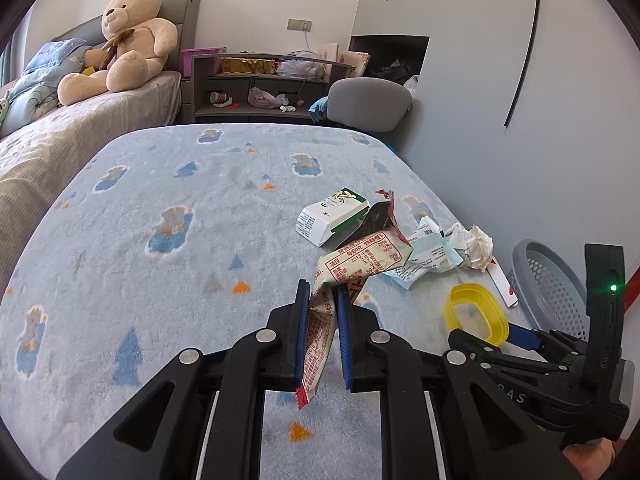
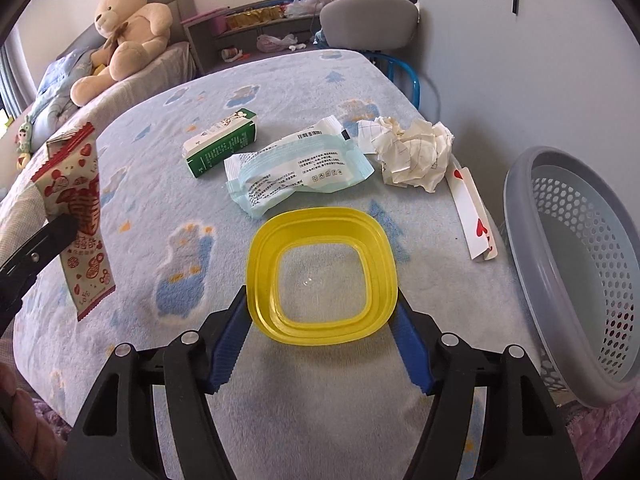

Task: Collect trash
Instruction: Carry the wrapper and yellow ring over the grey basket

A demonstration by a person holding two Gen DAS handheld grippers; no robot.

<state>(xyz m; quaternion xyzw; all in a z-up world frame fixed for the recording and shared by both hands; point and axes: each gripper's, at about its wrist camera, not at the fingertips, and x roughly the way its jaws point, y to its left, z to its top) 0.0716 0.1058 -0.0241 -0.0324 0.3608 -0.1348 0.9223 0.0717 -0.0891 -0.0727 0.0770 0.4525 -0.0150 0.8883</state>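
My left gripper (image 1: pixel 324 292) is shut on a red-and-cream snack wrapper (image 1: pixel 360 260) and holds it above the blue blanket; the wrapper also shows in the right wrist view (image 2: pixel 78 208). My right gripper (image 2: pixel 322 308) is shut on a yellow plastic lid (image 2: pixel 320 236), seen too in the left wrist view (image 1: pixel 476 312). A green-and-white carton (image 2: pixel 220 142), a pale green wipes packet (image 2: pixel 296 170), a crumpled paper ball (image 2: pixel 412 152) and a folded heart-printed card (image 2: pixel 474 212) lie on the blanket. A grey perforated basket (image 2: pixel 576 264) stands at the right edge.
The blue patterned blanket (image 1: pixel 160 220) covers the table. A grey chair (image 1: pixel 370 100) stands at its far end. A bed with a teddy bear (image 1: pixel 128 36) is on the left. A cluttered shelf (image 1: pixel 260 84) is behind. A wall (image 1: pixel 520 160) is close on the right.
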